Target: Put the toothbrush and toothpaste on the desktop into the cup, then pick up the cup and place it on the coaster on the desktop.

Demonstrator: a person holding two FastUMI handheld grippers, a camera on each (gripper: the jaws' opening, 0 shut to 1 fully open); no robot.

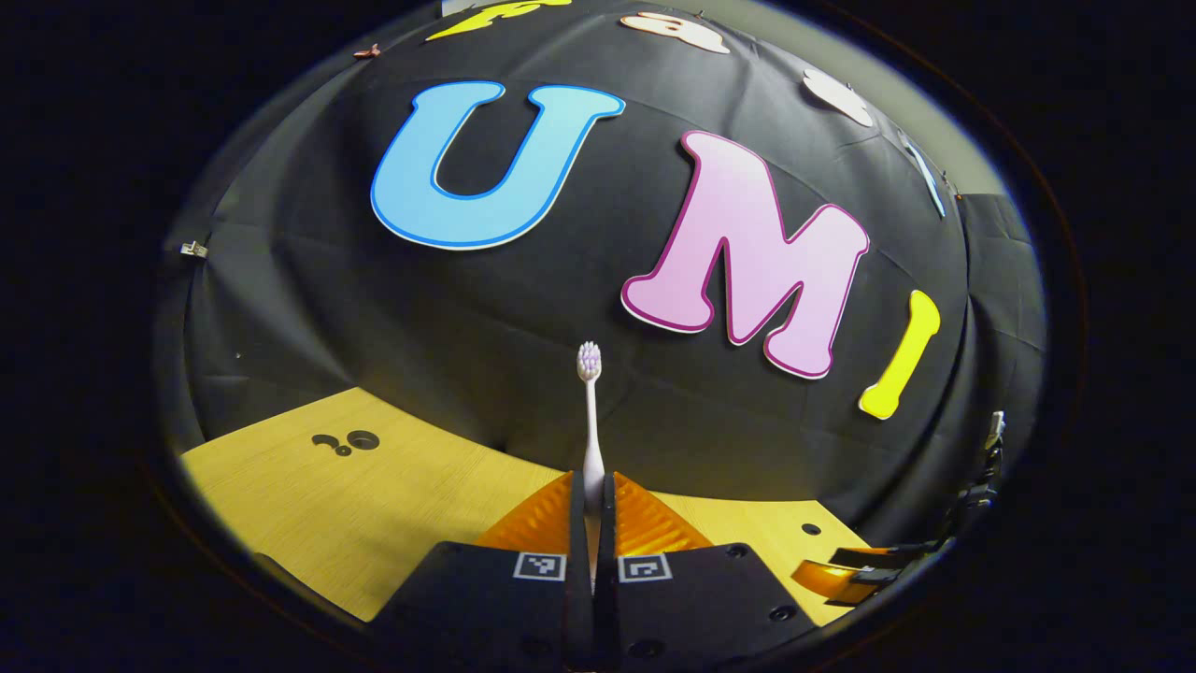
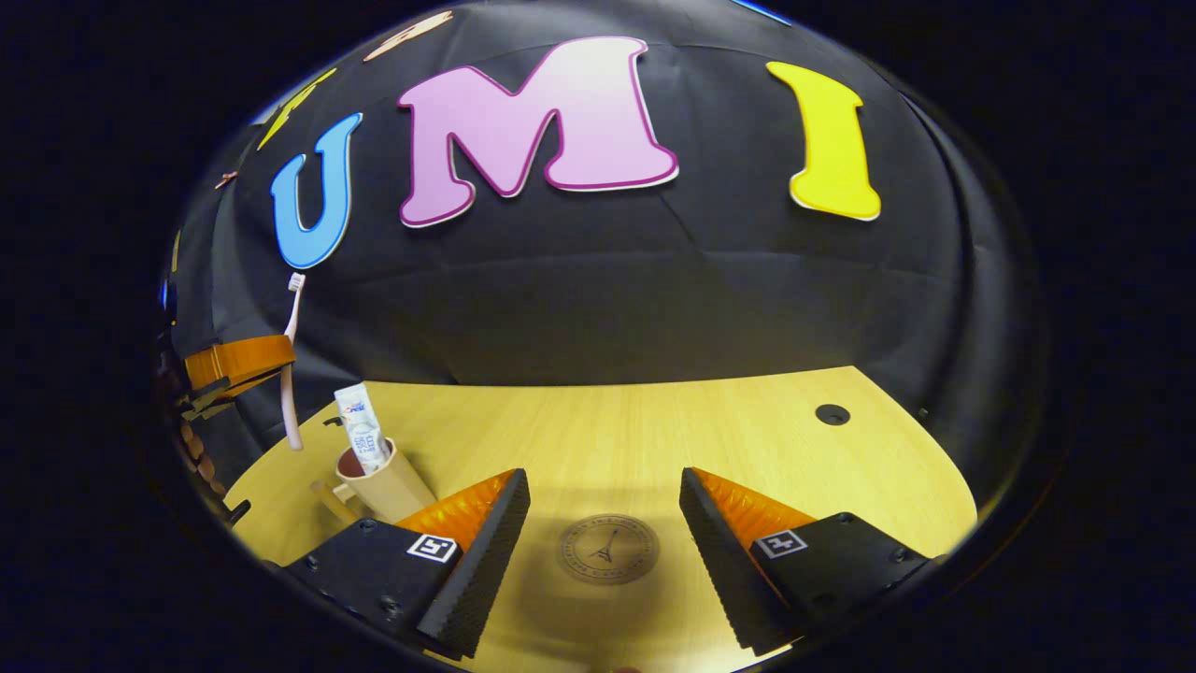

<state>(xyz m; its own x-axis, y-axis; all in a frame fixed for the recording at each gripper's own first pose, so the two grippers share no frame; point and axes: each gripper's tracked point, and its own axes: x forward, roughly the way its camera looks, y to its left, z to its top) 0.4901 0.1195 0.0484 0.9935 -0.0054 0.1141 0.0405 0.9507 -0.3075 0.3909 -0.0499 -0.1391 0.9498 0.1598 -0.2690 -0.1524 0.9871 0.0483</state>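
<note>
While our left gripper is clenched on the handle of the toothbrush, the brush stands upright between its two fingers, bristle head at the top against the black cloth wall, well above the wooden desktop. In the right gripper view we see that same brush held in the air to the far left, its lower end hanging above and just left of the cup. The cup stands on the desktop with the toothpaste already in it, the tube leaning and poking out over the rim. Our right gripper is released, its fingers spread wide and gripping nothing. Between them, flat on the wood, lies the round coaster, well apart from the cup.
</note>
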